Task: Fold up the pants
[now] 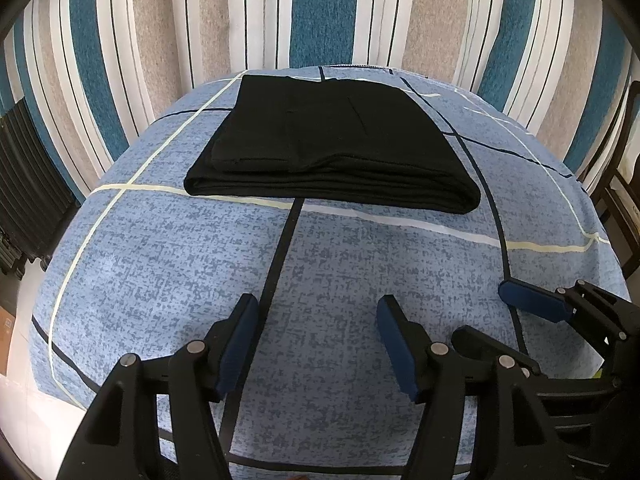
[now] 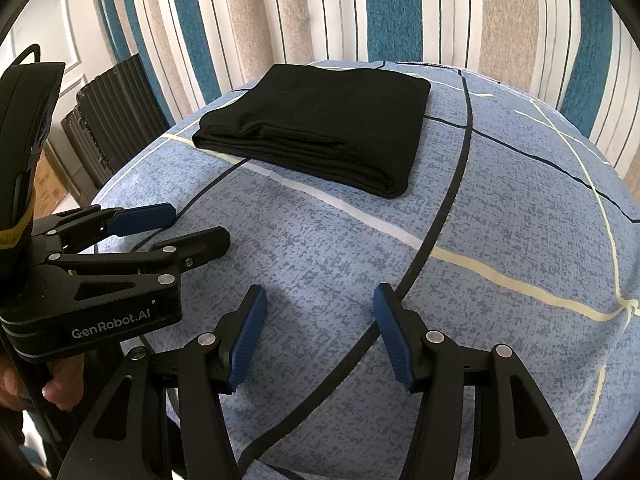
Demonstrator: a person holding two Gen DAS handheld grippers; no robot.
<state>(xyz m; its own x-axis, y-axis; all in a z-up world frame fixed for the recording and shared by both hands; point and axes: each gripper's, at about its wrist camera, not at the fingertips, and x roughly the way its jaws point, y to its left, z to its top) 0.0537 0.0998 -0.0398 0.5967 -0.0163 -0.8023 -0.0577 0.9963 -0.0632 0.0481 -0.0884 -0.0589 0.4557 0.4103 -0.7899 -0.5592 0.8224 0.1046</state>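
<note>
The black pants lie folded into a neat rectangular stack at the far side of the blue patterned cloth; the right wrist view shows the pants the same way. My left gripper hovers over the bare cloth well short of the stack, open, with nothing between its blue pads. My right gripper is also open and empty, near the front of the cloth. Each gripper shows in the other's view: the right gripper at the right, the left gripper at the left. Neither touches the pants.
A striped blue, white and beige curtain hangs behind the surface. A dark ribbed panel and cardboard boxes stand at the left. Dark chair wood stands at the right edge. A person's hand holds the left gripper's handle.
</note>
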